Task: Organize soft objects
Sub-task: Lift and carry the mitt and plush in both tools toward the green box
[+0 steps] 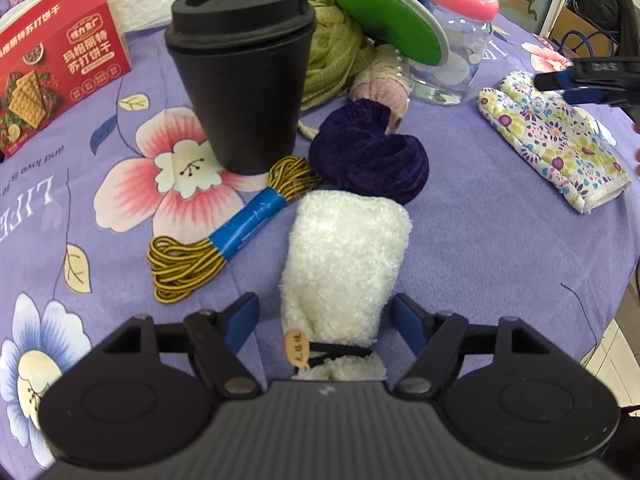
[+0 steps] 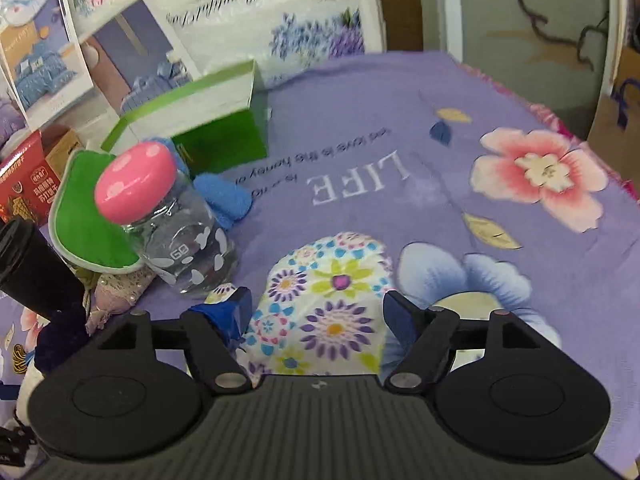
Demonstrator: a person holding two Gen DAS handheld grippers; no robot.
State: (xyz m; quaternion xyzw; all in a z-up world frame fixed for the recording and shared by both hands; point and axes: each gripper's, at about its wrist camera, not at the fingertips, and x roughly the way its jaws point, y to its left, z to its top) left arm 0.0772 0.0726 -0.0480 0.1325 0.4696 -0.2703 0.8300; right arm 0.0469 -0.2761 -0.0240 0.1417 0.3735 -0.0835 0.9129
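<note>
A white fluffy sock (image 1: pixel 344 256) lies on the purple floral tablecloth (image 1: pixel 480 240), its cuff end between the fingers of my open left gripper (image 1: pixel 325 314). A dark purple velvet scrunchie (image 1: pixel 368 156) lies just beyond it. A floral oven mitt (image 1: pixel 556 140) lies to the right. In the right wrist view the mitt (image 2: pixel 324 300) sits between the fingers of my open right gripper (image 2: pixel 318 308). A green cloth pad (image 2: pixel 92 220), an olive knit (image 1: pixel 336 52) and a pink lace piece (image 1: pixel 384 80) are piled at the back.
A black lidded cup (image 1: pixel 244 76) stands left of the scrunchie. A yellow-black cord bundle (image 1: pixel 224 232) lies beside the sock. A glass jar with a pink lid (image 2: pixel 168 216), a red cracker box (image 1: pixel 56 60) and a green box (image 2: pixel 208 120) stand at the back.
</note>
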